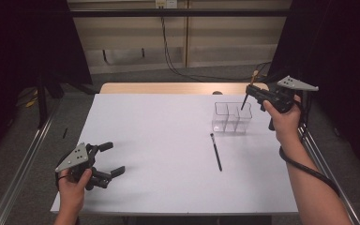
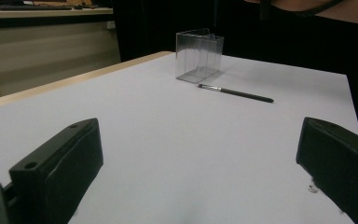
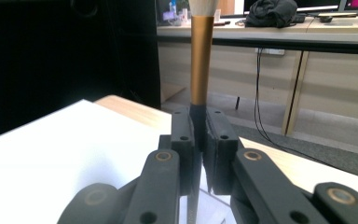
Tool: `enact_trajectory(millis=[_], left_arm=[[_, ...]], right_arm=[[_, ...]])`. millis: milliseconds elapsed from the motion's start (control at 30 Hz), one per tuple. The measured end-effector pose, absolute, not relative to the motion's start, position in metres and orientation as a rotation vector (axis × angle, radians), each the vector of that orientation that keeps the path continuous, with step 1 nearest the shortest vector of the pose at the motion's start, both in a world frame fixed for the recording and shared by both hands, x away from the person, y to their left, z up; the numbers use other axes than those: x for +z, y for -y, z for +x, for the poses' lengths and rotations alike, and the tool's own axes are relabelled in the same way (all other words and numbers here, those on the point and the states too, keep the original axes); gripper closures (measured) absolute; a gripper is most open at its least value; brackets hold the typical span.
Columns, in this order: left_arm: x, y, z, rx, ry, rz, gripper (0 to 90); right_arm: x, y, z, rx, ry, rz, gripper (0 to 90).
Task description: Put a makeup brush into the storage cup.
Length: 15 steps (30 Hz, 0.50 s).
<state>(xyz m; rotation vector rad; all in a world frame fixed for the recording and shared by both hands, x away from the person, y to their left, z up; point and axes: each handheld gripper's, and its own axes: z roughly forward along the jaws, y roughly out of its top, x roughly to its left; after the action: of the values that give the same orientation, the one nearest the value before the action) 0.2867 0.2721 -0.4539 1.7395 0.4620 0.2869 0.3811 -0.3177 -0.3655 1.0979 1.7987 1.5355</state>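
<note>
We hold our right gripper [image 1: 251,88] raised above the far right part of the white table [image 1: 168,154], its jaws clamped tight on a makeup brush with a black handle, a copper-brown ferrule and pale bristles [image 3: 200,60]. In the right gripper view the brush stands upright between the pads, the ferrule rising clear above them. From the high view the brush's lower end hangs over the clear plastic organiser box with several compartments [image 1: 232,117]; we cannot tell whether it touches the box.

A second, thin black brush with a small dark tip [image 1: 216,152] lies flat on the table just in front of the box, apart from it.

Our left gripper [image 1: 114,159] rests low at the near left corner of the table, jaws spread wide with nothing between them, well apart from the box and both brushes
</note>
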Motion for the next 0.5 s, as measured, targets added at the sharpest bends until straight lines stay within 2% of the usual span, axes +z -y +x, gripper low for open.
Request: enact_trajectory(millis=[500], left_arm=[[-0.4539, -0.2724, 0.2862, 0.288, -0.457, 1.740, 0.4]], right_arm=[[-0.3756, 0.3195, 0.3806, 1.511, -1.809, 1.115, 83.4]])
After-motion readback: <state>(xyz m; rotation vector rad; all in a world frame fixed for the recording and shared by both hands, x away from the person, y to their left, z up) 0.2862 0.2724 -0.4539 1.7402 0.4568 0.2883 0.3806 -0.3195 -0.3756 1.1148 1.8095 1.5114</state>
